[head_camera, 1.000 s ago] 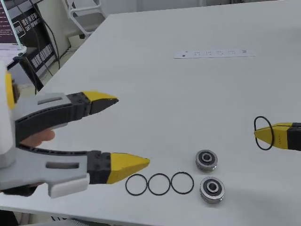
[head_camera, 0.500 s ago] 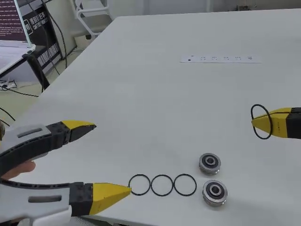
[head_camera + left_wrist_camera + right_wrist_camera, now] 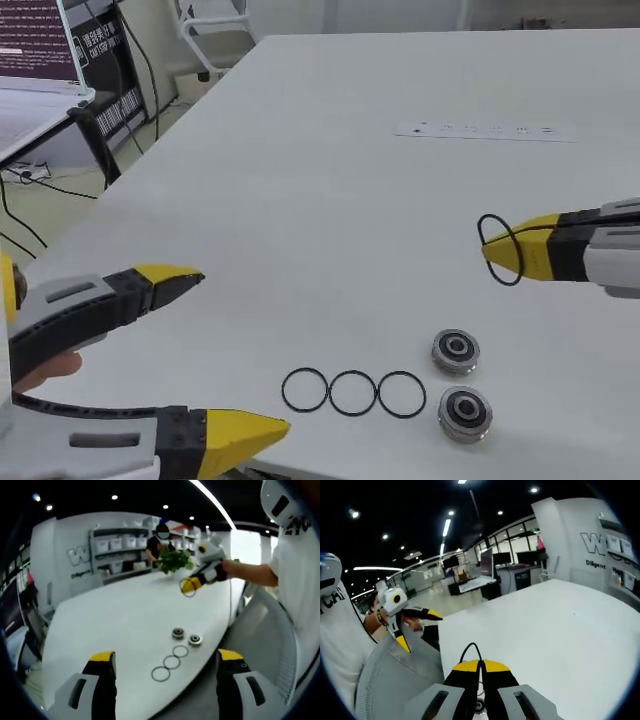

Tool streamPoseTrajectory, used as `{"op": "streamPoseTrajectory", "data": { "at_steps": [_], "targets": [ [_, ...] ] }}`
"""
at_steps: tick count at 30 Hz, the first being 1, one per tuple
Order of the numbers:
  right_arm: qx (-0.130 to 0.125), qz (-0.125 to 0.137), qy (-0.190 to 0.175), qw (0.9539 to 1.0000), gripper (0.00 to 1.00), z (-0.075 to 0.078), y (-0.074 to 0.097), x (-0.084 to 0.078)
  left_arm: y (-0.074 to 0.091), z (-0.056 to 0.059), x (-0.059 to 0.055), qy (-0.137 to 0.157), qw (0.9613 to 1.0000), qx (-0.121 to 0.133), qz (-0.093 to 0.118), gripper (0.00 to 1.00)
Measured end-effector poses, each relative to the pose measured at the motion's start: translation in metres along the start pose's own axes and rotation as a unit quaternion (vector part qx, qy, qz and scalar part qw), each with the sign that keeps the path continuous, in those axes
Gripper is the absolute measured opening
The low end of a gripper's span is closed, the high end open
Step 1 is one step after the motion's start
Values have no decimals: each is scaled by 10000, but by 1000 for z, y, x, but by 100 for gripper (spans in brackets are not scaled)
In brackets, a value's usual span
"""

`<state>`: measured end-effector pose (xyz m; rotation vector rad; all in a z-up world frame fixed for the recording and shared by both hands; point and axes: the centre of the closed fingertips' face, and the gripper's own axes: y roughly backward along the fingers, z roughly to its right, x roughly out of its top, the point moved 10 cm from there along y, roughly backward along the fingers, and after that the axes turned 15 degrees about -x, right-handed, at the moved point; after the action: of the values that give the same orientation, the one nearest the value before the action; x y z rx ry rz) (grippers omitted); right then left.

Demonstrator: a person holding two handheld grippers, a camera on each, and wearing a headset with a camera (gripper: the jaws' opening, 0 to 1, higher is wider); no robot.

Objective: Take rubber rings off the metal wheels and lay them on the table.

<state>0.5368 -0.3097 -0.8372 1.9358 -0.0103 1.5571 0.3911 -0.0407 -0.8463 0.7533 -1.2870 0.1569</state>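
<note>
Three black rubber rings (image 3: 353,392) lie in a row near the table's front edge, also seen as rings (image 3: 171,662) in the left gripper view. Two metal wheels (image 3: 460,380) sit just to their right, one behind the other, shown as wheels (image 3: 186,636). My right gripper (image 3: 515,252) hovers above the table at the right, shut on a black rubber ring (image 3: 500,249); the ring (image 3: 471,652) sticks up between its yellow tips. My left gripper (image 3: 215,355) stands open at the lower left, left of the row of rings.
A white paper strip (image 3: 487,130) lies further back on the white table (image 3: 330,190). Off the table's left edge stand a sign, cables and a chair (image 3: 210,30). A person's sleeve (image 3: 295,580) shows at the right of the left gripper view.
My right gripper, still holding the ring, has moved left toward the table's middle. My left gripper has drawn back toward the lower left. The camera has shifted.
</note>
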Motion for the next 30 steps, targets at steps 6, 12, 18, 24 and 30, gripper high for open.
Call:
{"op": "streamPoseTrajectory", "data": {
  "at_steps": [6,12,18,24,30],
  "targets": [
    [249,-181,285,9991,0,-12,-20,2,0,1,-2,64,10000,42,10,84],
    [410,-377,458,9974,0,-22,-42,-3,2,1,-4,93,9999,101,41,83],
    [476,-657,664,9945,0,-26,-64,-17,3,0,-6,111,9998,138,65,82],
    [467,-987,611,9921,0,-24,-83,-38,2,1,-7,139,9998,151,81,82],
    [388,-1314,554,9890,0,-22,-98,-55,0,1,-7,168,9998,113,64,82]
  ]
}}
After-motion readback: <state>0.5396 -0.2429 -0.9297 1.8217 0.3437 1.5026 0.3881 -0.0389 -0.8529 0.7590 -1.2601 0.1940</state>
